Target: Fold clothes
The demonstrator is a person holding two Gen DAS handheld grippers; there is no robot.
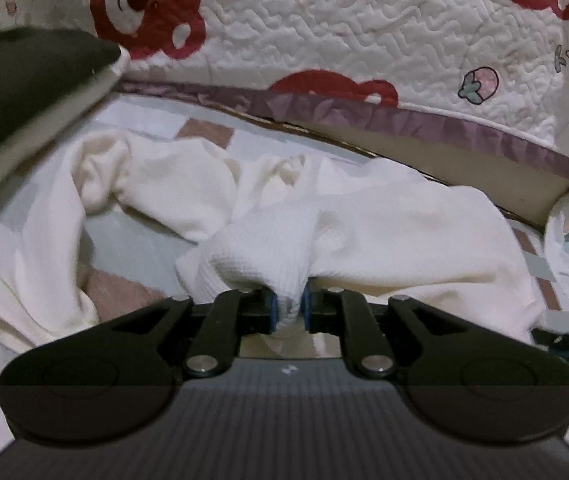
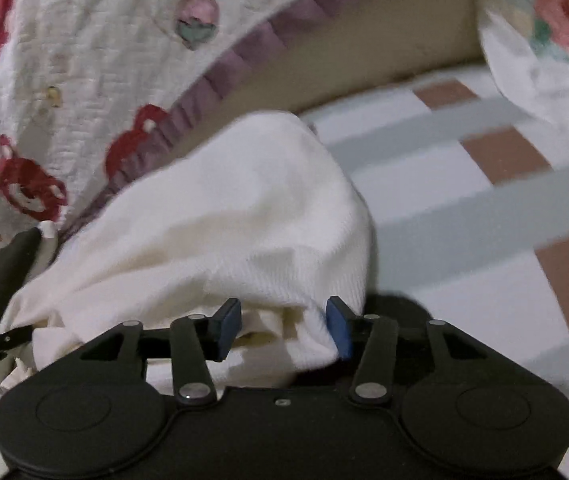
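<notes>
Black linkage arms of my left gripper [image 1: 288, 312] sit nearest, its blue pads pinched on a bunched fold of the white waffle-knit garment [image 1: 364, 220].

Beyond that claw the soft, ribbed cloth spreads crumpled over the checked bedsheet [image 1: 204, 130], below a quilted bear-print blanket [image 1: 364, 40] with a pleated purple trim. My right gripper [image 2: 284, 330] stands wide, its blue pads flanking a rounded edge of the same garment [image 2: 224, 220] without pressing it; smooth grey, white and brown sheet squares lie to its right.
</notes>
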